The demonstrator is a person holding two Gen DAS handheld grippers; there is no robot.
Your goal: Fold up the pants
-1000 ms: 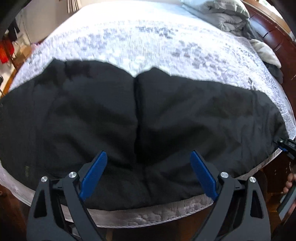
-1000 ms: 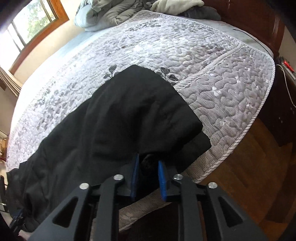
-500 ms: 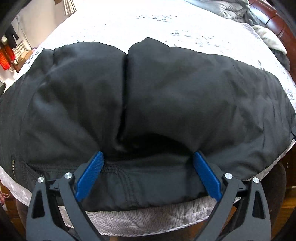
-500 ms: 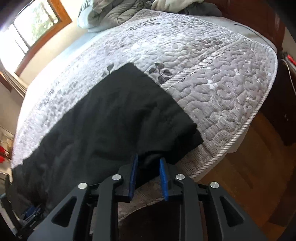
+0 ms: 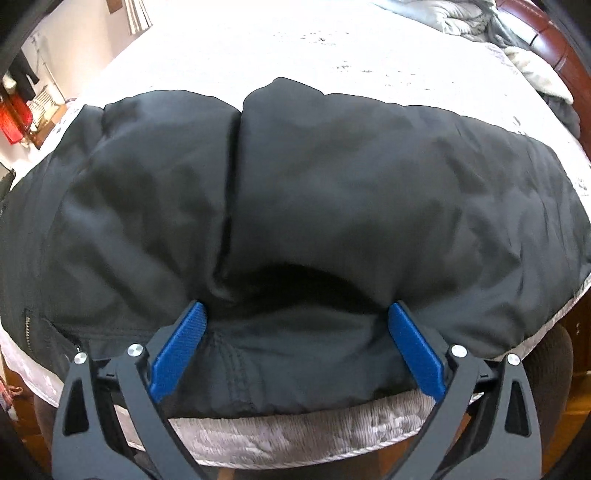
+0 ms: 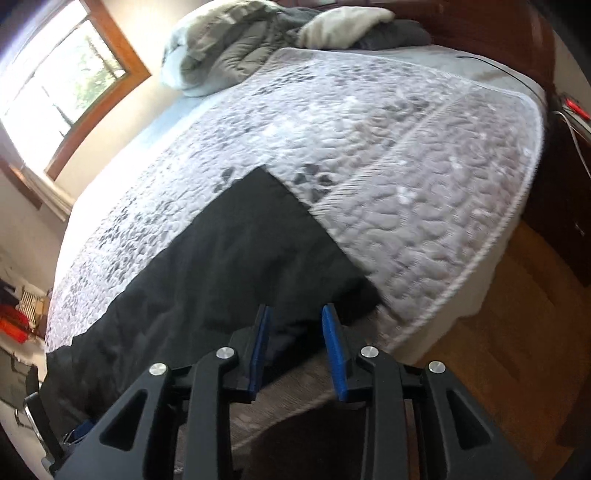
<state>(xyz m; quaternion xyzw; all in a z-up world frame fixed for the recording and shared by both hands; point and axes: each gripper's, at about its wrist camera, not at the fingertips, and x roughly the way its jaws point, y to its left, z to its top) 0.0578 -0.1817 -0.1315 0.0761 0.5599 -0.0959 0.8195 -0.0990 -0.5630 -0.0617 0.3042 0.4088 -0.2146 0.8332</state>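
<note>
Black pants point(image 5: 332, 206) lie sideways across the bed point(image 6: 424, 155). Left claw point(image 5: 295, 314), wide open, straddles their near edge; right claw point(image 6: 295, 314), partly open, empty, at the leg end.

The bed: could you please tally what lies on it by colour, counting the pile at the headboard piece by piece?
Black: 1, the pants
Grey: 3, the quilt, the comforter and a dark cloth
Cream: 1, a blanket
Total: 5
</note>
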